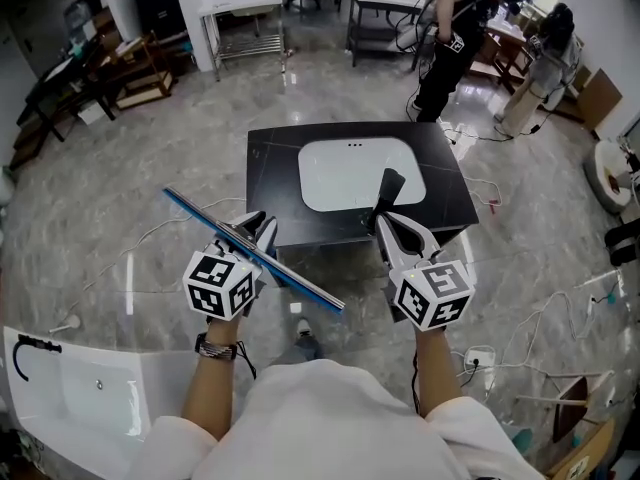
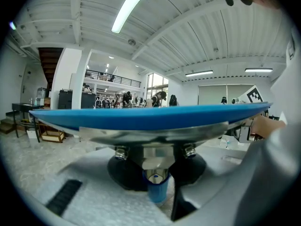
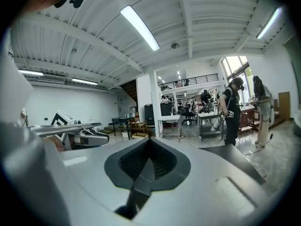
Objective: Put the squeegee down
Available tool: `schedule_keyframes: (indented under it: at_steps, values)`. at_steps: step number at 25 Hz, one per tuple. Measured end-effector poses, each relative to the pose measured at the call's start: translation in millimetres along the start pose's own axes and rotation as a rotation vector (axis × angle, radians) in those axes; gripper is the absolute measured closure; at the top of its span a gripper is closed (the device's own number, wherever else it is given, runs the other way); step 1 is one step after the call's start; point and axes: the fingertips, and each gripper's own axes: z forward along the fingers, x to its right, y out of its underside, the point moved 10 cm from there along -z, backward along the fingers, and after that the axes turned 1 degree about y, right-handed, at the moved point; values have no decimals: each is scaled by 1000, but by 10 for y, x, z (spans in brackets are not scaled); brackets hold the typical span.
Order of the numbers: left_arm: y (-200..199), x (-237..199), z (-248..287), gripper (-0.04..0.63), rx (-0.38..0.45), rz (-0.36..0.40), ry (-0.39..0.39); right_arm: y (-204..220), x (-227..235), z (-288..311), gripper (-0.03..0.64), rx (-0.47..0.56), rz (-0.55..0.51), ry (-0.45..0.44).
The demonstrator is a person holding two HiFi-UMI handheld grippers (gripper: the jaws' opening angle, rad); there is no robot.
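Observation:
The squeegee [image 1: 255, 250] is a long bar with a blue rubber blade, held slantwise in front of me. My left gripper [image 1: 258, 233] is shut on its handle near the middle. In the left gripper view the blue blade [image 2: 150, 117] spans the picture, and its metal clamp and blue handle stub sit between the jaws of the left gripper [image 2: 157, 175]. My right gripper [image 1: 388, 193] is shut with nothing in it, its black pads [image 3: 148, 161] pressed together. It hovers over the near edge of the black table [image 1: 455, 193].
A white basin [image 1: 340, 173] is set in the black table ahead. A white tub-like fixture [image 1: 90, 388] lies at the lower left. Cables and a power strip [image 1: 480, 356] lie on the marble floor. Two people [image 1: 455, 38] stand by desks at the back right.

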Motion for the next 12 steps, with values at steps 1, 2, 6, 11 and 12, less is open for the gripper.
schedule_keyframes:
  at_steps: [1,2,6,11,12]
  values:
    - [-6,-60,37,508,0,-1,1,-3,15,68,609,-2,2,3]
    - [-21,-124,79,508,-1,-3,2,-15,34,139,609,-4,5,6]
    - [-101,-381,243,508,-3,-11,7,-107,97,428,610,-6,4,18]
    - [-166,-723,417,508,-5,-22,4,-176,136,801,609,-9,1,22]
    - [-176,-790,461,508,-8,-24,4,-186,154,880,609,-11,1,23]
